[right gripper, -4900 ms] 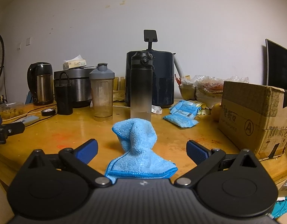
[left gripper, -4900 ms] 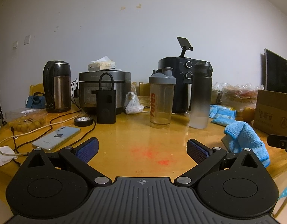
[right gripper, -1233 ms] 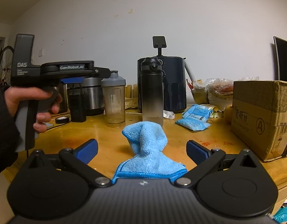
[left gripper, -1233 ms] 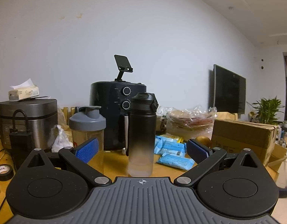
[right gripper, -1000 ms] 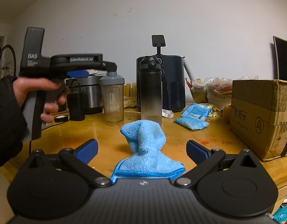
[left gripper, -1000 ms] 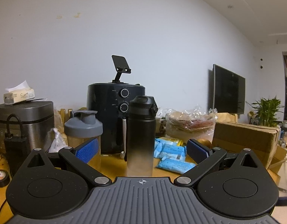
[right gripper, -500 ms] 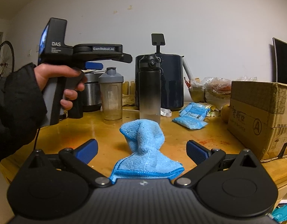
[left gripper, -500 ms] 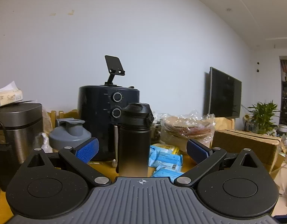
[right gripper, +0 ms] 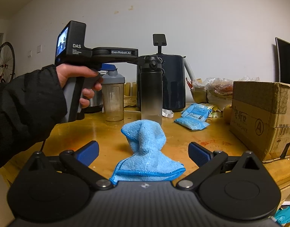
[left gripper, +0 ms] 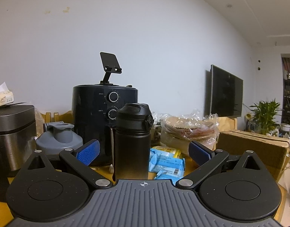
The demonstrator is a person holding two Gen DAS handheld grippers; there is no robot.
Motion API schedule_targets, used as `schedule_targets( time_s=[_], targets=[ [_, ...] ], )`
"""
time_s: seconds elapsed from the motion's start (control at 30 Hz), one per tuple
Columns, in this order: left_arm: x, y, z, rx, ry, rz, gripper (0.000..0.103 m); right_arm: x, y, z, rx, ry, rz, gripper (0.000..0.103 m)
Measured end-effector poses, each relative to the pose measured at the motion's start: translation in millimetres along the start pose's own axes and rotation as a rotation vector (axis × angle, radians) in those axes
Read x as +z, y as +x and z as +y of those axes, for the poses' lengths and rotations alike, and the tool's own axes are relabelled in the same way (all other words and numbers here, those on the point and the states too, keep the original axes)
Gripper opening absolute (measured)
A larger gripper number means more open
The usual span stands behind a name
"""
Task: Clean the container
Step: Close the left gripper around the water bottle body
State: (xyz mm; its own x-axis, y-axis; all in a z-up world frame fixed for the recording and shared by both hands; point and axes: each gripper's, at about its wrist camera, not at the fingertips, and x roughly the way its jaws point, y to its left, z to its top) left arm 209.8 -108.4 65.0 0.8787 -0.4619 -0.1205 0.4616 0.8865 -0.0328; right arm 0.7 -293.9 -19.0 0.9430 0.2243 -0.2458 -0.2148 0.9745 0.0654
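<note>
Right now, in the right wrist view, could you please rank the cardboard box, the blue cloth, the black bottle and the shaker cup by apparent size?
1. cardboard box, cut off by the frame edge
2. blue cloth, though it lies nearest the camera, which inflates it
3. black bottle
4. shaker cup, partly hidden by the left gripper

Access to black bottle (left gripper: 132,143): front open
Shaker cup (left gripper: 59,141) close left, air fryer (left gripper: 105,109) directly behind, snack packets (left gripper: 166,162) right
</note>
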Motion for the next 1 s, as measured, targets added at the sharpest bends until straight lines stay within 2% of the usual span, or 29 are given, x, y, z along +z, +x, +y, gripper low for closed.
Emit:
schedule_targets(
  time_s=[1.0],
  targets=[
    [0, 57, 11, 0.003, -0.022, 0.039, 0.103, -7, 6, -16, -0.026, 0.040, 0.025, 0.103]
  ],
)
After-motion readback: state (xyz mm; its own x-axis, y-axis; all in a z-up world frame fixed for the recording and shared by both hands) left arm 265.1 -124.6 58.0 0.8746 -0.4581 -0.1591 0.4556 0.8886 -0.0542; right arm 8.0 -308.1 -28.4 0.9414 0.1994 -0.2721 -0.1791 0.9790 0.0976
